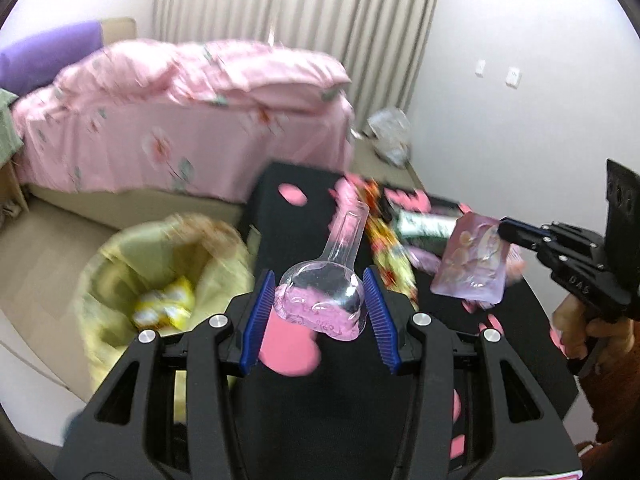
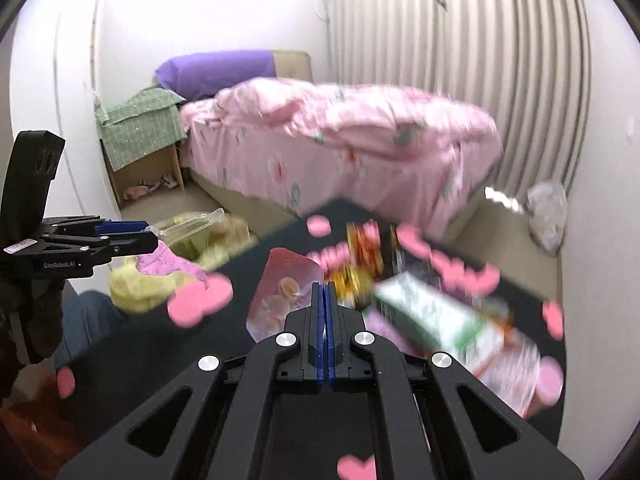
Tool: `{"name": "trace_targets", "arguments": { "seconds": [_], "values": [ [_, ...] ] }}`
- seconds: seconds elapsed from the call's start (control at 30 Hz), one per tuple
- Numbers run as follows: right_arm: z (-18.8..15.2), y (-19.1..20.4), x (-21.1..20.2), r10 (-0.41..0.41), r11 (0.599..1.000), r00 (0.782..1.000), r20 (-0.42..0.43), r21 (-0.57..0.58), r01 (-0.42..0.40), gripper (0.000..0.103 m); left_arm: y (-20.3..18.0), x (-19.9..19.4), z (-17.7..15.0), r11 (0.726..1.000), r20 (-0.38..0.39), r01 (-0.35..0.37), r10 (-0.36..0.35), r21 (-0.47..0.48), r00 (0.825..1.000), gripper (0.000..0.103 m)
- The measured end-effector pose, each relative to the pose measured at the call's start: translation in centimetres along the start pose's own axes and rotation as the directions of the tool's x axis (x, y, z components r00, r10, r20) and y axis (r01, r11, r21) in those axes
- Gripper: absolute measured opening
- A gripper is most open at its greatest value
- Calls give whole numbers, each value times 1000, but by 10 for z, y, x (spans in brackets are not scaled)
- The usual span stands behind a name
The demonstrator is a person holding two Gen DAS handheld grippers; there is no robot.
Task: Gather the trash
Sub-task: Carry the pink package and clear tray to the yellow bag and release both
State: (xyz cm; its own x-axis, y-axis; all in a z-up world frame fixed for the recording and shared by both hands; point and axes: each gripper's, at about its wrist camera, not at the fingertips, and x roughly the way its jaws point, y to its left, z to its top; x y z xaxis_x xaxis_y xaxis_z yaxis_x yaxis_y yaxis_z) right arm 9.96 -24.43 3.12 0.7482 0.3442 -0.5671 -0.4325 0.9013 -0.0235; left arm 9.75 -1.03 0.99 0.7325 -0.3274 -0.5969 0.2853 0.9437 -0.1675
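"GenRobot.AI" – on left hand-held gripper [image 2: 154, 236] body.

Two wrist fisheyes, close above the black table [image 1: 304, 400], angled down toward the pink bed [image 2: 340, 136], both sharing table and bed

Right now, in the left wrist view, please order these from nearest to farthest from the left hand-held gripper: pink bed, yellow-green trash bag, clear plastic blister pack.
1. Clear plastic blister pack: held between the blue pads of the left hand-held gripper.
2. Yellow-green trash bag: lower left, beside the black table.
3. Pink bed: far behind, upper left.
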Motion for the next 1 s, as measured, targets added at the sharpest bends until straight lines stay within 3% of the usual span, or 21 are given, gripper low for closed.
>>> {"name": "trace_targets", "arguments": {
  "seconds": [0.3,0.43,0.7,1.0],
  "values": [
    [65,57,30,91,988,993,72,-131,-81,4,70,-32,24,985,91,-161,166,-62,982,44],
    [83,89,52,145,975,987,65,-182,-131,4,113,-40,21,968,90,-202,217,-150,972,44],
    [95,137,133,218,953,975,-42,-208,-222,4,161,-25,-3,949,13,-210,219,-235,976,44],
    [75,158,206,229,948,956,-186,-181,-262,4,189,17,-27,938,-72,-183,169,-295,983,44]
  ]
}}
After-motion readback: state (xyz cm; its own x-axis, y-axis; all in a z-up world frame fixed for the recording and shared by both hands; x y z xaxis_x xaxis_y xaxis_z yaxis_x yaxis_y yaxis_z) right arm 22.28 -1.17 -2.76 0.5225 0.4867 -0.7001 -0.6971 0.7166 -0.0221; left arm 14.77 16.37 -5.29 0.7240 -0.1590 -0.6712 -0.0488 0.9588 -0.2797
